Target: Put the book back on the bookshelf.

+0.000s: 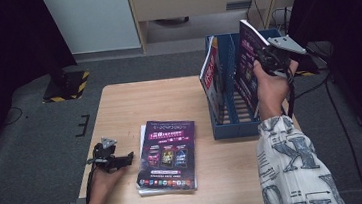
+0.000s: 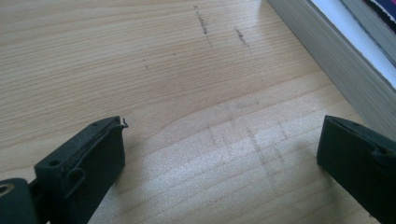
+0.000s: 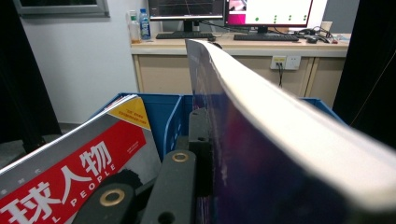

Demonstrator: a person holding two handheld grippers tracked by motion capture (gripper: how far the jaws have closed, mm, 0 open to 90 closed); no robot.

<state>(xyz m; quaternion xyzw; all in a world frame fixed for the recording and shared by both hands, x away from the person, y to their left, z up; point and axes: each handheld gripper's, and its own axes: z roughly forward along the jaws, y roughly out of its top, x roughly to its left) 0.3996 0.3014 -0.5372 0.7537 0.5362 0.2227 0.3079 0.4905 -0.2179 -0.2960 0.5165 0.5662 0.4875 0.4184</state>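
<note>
Purple magazine stands clamped in right gripper above blue rack; left gripper gapes empty.

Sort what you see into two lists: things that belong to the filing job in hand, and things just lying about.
In the job:
purple magazine, clamped in the right gripper
blue file rack
red magazine, already in the rack
magazine stack
left gripper, open on the table

Lying about:
monitors
keyboards
bottles

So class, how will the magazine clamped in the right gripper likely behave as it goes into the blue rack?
The magazine looks thick, so probably fairly stiff, though its free top corner may bend. Its glossy cover could slip in the right gripper. In the blue rack it will probably lean, as the red magazine does.
</note>
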